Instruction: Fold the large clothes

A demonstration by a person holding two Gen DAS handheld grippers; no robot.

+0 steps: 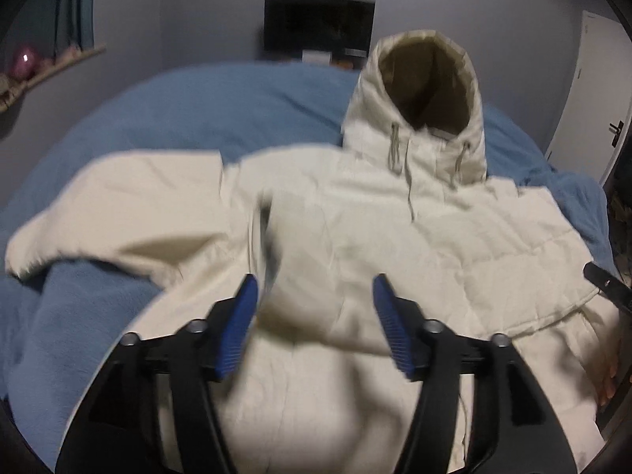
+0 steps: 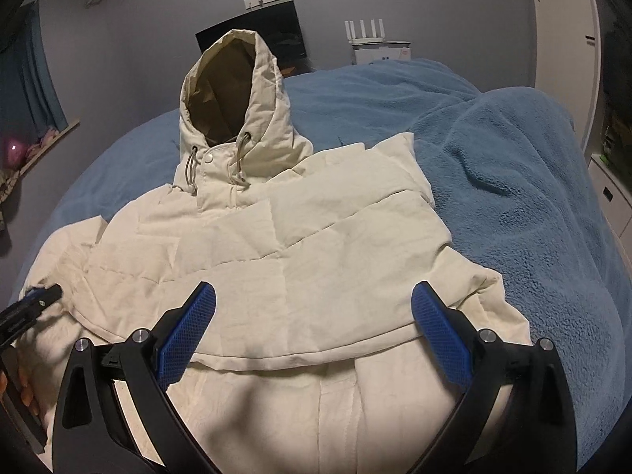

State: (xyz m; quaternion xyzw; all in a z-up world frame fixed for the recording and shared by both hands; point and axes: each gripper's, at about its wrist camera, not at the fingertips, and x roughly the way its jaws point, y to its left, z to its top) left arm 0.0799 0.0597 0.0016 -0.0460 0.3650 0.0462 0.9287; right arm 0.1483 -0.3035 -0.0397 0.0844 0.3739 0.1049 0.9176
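Note:
A cream hooded jacket (image 1: 355, 229) lies front up on a blue blanket, its hood (image 1: 426, 91) standing open at the far end. It also shows in the right wrist view (image 2: 300, 245), hood (image 2: 233, 102) upright. One sleeve (image 1: 118, 197) stretches out to the left; the other sleeve lies folded across the body. My left gripper (image 1: 314, 296) is open above the jacket's lower body, holding nothing. My right gripper (image 2: 314, 304) is open above the folded sleeve's edge, empty. The left gripper's tip (image 2: 35, 300) shows at the left edge of the right wrist view.
The blue fleece blanket (image 2: 513, 181) covers the bed and bunches up at the right. A dark screen (image 1: 320, 27) stands against the far wall. A white router (image 2: 375, 39) sits beyond the bed. A shelf with a pink object (image 1: 23, 63) is at the left.

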